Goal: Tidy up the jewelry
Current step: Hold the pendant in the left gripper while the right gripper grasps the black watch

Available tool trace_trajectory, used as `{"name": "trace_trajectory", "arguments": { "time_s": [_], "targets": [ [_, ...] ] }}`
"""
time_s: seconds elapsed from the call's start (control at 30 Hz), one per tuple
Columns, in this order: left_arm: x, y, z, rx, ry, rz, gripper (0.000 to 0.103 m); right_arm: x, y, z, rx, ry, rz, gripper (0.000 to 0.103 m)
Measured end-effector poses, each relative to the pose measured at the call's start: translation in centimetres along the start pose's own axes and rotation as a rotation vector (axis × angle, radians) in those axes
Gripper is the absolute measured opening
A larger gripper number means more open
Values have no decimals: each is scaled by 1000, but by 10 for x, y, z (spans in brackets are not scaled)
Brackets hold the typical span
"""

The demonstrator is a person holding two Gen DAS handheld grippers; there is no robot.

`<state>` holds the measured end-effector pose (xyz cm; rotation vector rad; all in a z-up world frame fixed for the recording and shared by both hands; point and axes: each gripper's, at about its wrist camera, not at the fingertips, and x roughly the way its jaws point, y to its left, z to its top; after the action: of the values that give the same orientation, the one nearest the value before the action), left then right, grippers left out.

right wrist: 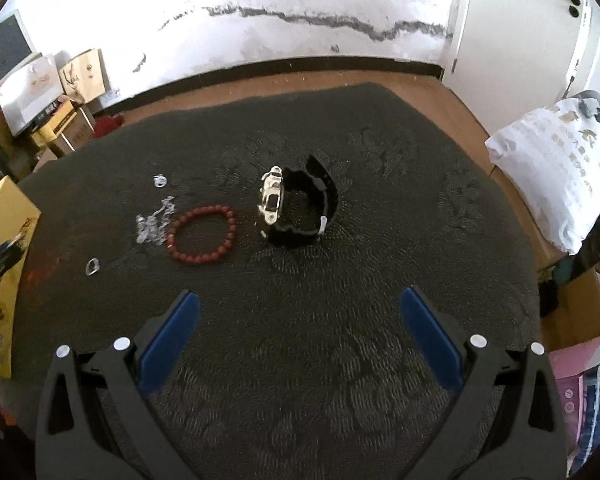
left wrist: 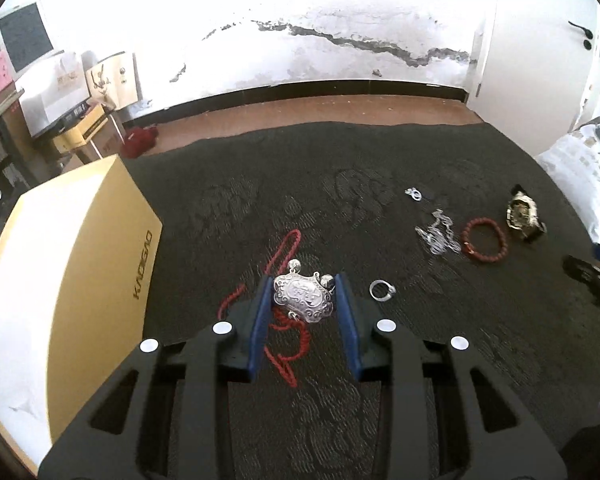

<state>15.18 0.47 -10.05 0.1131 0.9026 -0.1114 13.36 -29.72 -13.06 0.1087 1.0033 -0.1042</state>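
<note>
**Left wrist view: silver pendant clamped between blue pads**

The left hand-held gripper [left wrist: 303, 294] pinches an engraved, cloud-shaped silver pendant [left wrist: 302, 297], its braided red cord [left wrist: 290, 334] trailing over the dark patterned cloth [left wrist: 300, 184]. A silver ring [left wrist: 381, 290], tangled silver chain [left wrist: 437, 234], red bead bracelet [right wrist: 203, 234] and black-strapped watch [right wrist: 296, 206] lie loose. The right hand-held gripper [right wrist: 300, 312] hangs wide open, empty. A closed yellow box [left wrist: 66, 280] sits left.

Lived-in home room, cracked white wall [left wrist: 340, 40], wood floor [left wrist: 340, 110], stacked boxes [left wrist: 80, 120] upper left, pillow [right wrist: 552, 176] at right
</note>
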Motion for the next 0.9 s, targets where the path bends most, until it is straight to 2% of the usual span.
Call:
{"name": "trace_trajectory", "arguments": {
  "time_s": [0.13,0.23,0.4,0.57,0.67,0.73,0.9],
  "targets": [
    [-4,-3,-7,10,-14,8,32,32,-3,20,30,16,-13,97],
    [-4,-9,-8,11,-16,4,32,58,-8,36,73,39,-9,90],
    [-2,-14,-9,30,-11,-1,32,92,-14,53,99,86,15,89],
    [6,-17,-11,27,6,-9,32,102,-6,59,65,67,-27,87],
    [10,-18,-14,20,15,-12,32,101,2,56,31,43,-45,78],
    [12,-19,-15,19,19,-12,32,98,6,57,13,31,-39,61],
    [13,-21,-15,13,19,-17,32,97,11,56,3,17,-47,55]
  ]
}}
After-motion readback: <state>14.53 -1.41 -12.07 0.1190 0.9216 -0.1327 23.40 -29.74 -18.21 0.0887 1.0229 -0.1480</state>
